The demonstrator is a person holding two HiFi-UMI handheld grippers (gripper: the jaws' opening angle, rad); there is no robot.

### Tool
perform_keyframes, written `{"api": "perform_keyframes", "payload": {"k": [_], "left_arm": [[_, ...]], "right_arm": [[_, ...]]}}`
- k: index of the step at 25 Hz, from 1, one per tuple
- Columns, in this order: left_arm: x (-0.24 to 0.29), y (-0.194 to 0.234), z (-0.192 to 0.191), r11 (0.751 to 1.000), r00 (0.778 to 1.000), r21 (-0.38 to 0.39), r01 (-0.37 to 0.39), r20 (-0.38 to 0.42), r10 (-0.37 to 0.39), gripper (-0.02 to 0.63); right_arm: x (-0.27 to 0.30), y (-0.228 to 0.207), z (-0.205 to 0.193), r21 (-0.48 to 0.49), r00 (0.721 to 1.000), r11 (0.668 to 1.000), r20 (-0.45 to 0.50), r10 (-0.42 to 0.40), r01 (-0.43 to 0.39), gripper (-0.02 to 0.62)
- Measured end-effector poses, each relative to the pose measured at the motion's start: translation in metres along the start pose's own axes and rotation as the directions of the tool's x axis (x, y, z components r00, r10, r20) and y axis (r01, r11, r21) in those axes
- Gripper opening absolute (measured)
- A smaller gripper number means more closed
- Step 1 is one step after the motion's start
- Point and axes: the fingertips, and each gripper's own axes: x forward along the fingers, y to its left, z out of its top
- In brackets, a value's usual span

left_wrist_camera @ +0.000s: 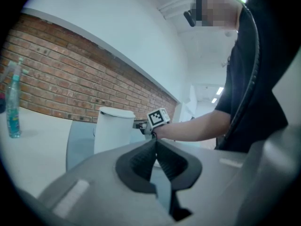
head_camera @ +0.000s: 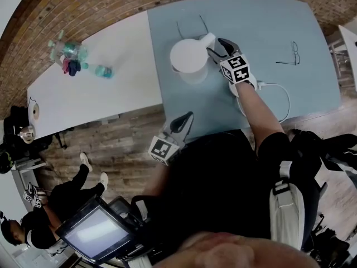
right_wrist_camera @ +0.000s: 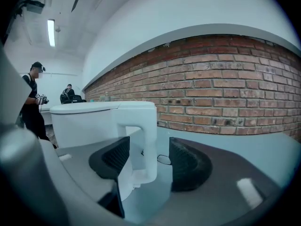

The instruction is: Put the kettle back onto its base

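Where brick wall (head_camera: 111, 4) backs table (head_camera: 268, 15), right hand-held gripper (head_camera: 216, 47) released around kettle handle (right_wrist_camera: 149, 135), left hand-held gripper (head_camera: 187, 119) clenched

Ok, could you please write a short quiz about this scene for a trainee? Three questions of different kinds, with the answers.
1. True or false: the left claw is shut with nothing in it.
2. What stands between the open jaws of the right claw?
A) the kettle handle
B) a cup
C) a spoon
3. Fill in the colour: the glasses lie on the ___ table.

Key: 1 true; 2 A; 3 blue.
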Motion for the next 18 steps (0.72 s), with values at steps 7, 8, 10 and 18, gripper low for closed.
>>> {"api": "perform_keyframes", "payload": {"k": [7,8,10,18], "left_arm": [[-0.007,0.005,-0.003,0.999,0.999,-0.01,-0.034,0.01,0.034,-0.002],[-0.008,0.005,-0.003,0.999,0.999,-0.013,-0.036,0.005,0.036,-0.002],[-0.008,0.003,0.002,0.999,0.999,-0.026,-0.042,-0.017,0.042,-0.002],[-0.018,0.011,-0.003,0.996,0.996,-0.017,-0.086,0.012,0.087,-0.002]], "right_arm": [[0.019,-0.006,-0.004,0.005,1.0,1.0,-0.016,-0.019,0.02,0.253],[0.021,-0.007,-0.004,0.007,1.0,1.0,-0.018,-0.021,0.021,0.253],[0.026,-0.008,-0.004,0.009,0.999,1.0,-0.02,-0.027,0.027,0.249],[0.04,-0.009,-0.006,-0.011,0.999,1.0,-0.031,-0.026,0.026,0.221]]}}
